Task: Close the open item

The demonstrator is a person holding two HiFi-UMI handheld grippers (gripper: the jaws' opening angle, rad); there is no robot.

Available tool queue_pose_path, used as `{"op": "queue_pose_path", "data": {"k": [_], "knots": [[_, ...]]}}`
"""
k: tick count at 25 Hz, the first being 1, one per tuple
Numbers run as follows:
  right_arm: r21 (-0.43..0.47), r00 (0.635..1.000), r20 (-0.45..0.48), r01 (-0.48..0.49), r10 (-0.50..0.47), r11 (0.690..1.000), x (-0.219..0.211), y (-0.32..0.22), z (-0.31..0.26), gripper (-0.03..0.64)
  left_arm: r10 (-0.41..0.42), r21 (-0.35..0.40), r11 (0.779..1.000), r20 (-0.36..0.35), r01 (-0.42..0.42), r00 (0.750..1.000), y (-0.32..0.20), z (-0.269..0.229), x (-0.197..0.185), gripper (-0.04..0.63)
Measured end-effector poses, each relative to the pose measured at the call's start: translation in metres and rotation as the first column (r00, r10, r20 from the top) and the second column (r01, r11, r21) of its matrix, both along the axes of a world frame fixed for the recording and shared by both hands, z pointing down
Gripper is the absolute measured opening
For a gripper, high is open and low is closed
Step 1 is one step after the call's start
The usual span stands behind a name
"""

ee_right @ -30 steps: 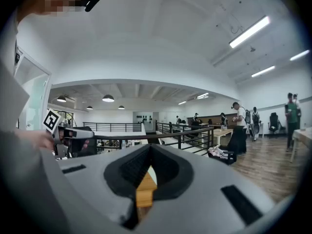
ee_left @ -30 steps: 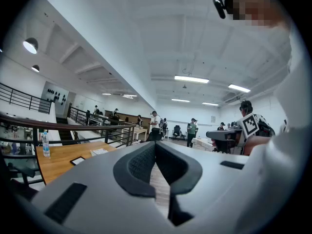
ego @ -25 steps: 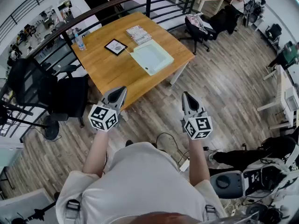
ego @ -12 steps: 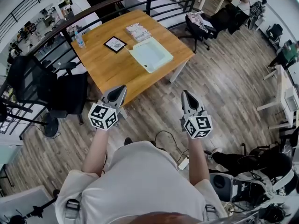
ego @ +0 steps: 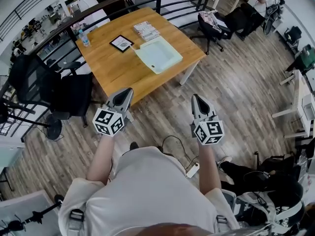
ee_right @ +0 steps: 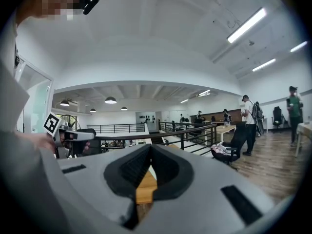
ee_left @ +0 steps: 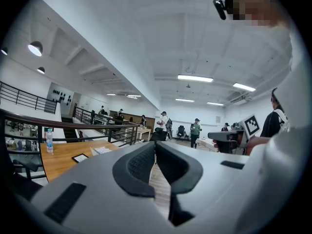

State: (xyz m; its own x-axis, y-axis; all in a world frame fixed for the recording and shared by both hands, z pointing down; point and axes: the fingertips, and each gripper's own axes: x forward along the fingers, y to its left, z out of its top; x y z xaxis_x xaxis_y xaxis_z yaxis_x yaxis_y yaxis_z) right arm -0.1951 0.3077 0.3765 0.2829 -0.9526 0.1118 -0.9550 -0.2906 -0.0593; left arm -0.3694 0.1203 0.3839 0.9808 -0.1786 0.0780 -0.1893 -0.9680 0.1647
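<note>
The left claw (ego: pixel 128 91) and right claw (ego: pixel 195 99) are shut and empty (far from the brown wooden counter (ego: pixel 118 70)), so they may just shove the pale green flat case (ego: pixel 158 56).

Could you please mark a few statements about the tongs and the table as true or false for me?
1. The left tongs and right tongs are both shut and empty. True.
2. A water bottle stands on the wooden table. True.
3. The left tongs touch the pale green tray. False: the tray lies across the table from them, with nothing touching it.
4. The black-framed picture lies on the tray. False: it lies on the wood beside the tray, apart from it.
5. Someone sits in the black chair by the table. False: the chair is empty.
</note>
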Motion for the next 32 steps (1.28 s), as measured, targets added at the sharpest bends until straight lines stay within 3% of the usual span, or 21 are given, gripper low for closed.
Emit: {"op": "queue_pose_path", "data": {"k": [12, 32], "knots": [[-0.008, 0.998, 0.007, 0.056, -0.056, 0.998, 0.018, 0.015, 0.012, 0.003, -0.058, 0.009, 0.998, 0.012, 0.058, 0.998, 0.026, 0.009, 0.010, 0.071], [-0.048, 0.993, 0.052, 0.106, -0.103, 0.993, 0.044, 0.014, 0.042, 0.003, -0.097, 0.015, 0.995, 0.045, 0.096, 0.994, 0.040, 0.030, 0.029, 0.089]]}}
